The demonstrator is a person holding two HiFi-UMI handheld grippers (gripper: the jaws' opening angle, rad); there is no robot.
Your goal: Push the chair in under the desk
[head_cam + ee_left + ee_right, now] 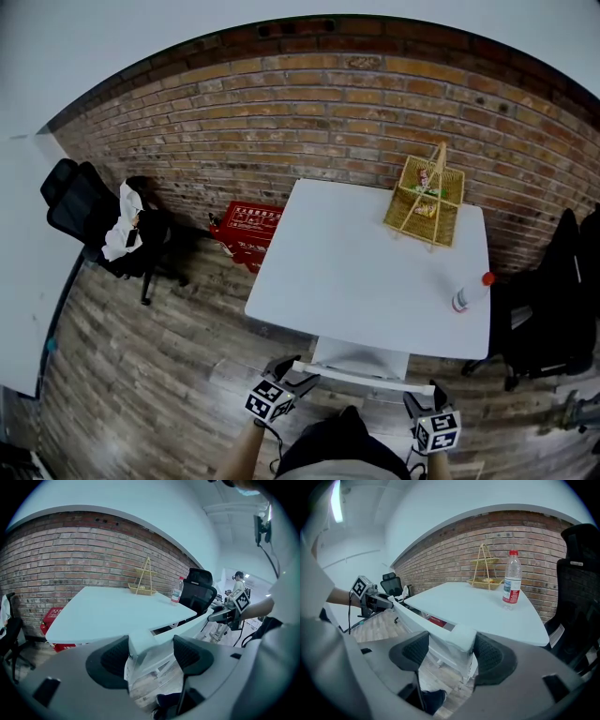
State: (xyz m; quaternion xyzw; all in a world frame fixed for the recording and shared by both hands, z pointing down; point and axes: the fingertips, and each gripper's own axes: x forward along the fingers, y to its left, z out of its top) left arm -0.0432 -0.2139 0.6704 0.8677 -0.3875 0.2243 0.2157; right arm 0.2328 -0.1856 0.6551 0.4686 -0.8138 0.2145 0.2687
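Chair, white, was seen mostly under the white desk, with only its back rail out at the near edge. The rail spanned from one gripper to the other.

The left gripper was set at the rail's left end. In the left gripper view the fingers were held apart by the chair's corner, which was pinched between them. The left pad was pressed flat on it; contact at the right pad was less clear.

The right gripper was set at the rail's right end. In the right gripper view the corner was clamped between the fingers and filled the gap from pad to pad.

Beyond both sets of fingers the desk top was seen. A wicker basket was stood at its far side. A plastic bottle with a red cap was stood nearer, ahead of the right fingers.

Well outward of the left fingers a black office chair draped with white cloth was noted, and a red box lay against the brick wall. Outward of the right fingers another black chair was seen beside the desk. Wood plank floor was seen under everything.
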